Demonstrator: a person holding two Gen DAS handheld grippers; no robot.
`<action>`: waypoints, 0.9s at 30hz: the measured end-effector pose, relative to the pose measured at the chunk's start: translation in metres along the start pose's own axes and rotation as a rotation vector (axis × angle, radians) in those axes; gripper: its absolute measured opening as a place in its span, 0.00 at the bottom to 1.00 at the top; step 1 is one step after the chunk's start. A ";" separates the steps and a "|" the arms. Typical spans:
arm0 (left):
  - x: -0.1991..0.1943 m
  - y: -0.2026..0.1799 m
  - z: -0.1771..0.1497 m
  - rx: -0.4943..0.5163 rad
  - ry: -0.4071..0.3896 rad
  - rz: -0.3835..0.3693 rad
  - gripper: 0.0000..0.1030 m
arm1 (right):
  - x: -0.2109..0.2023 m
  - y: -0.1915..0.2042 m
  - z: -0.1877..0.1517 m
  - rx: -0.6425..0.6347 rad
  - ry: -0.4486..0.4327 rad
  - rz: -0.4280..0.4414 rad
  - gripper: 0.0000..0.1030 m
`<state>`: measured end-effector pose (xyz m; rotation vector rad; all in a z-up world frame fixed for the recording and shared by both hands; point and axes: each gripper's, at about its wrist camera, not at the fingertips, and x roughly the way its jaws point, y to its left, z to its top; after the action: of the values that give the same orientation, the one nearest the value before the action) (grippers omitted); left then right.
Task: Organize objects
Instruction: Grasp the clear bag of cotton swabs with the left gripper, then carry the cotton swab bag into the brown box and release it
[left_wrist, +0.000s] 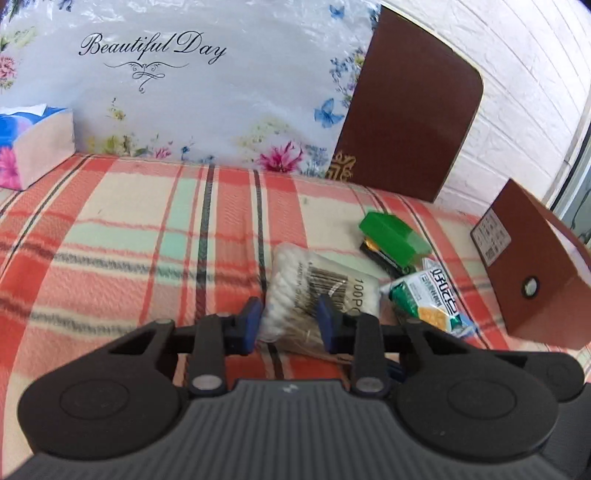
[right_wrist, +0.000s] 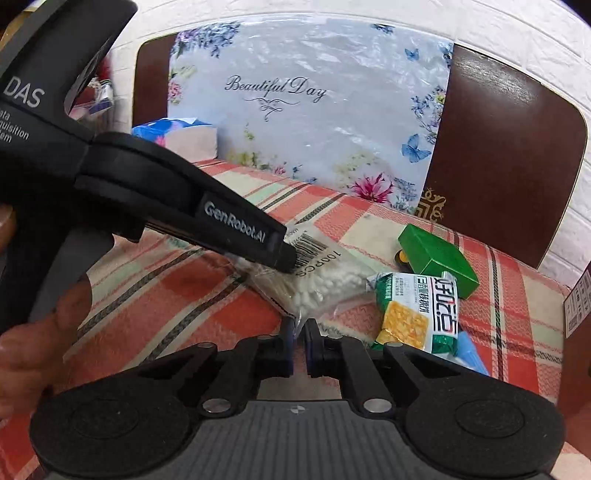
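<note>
I have the bag of cotton swabs (left_wrist: 321, 291) gripped from two sides on the plaid blanket (left_wrist: 129, 236). My left gripper (left_wrist: 288, 321) squeezes its body between the blue pads; my right gripper (right_wrist: 299, 341) is pinched nearly shut on the thin plastic corner. I judge this the pick-up step; next I must lift both hands together so the film doesn't tear or slip. The cracker packet (right_wrist: 417, 314) lies just beside the bag, the green box (right_wrist: 439, 262) beyond it, a tissue box (left_wrist: 33, 144) well apart.
</note>
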<state>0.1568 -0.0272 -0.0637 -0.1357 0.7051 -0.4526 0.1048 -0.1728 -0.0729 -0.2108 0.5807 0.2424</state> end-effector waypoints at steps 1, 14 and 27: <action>-0.003 -0.001 -0.004 -0.019 0.011 -0.010 0.34 | -0.005 -0.002 -0.003 0.003 0.004 0.005 0.07; -0.080 -0.084 -0.103 0.048 0.164 -0.253 0.34 | -0.155 -0.025 -0.107 0.069 0.038 0.008 0.19; -0.088 -0.122 -0.103 0.132 0.235 -0.199 0.38 | -0.151 -0.040 -0.103 0.217 0.037 0.006 0.43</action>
<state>-0.0121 -0.0941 -0.0562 -0.0282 0.8941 -0.7117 -0.0587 -0.2631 -0.0664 -0.0035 0.6392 0.1797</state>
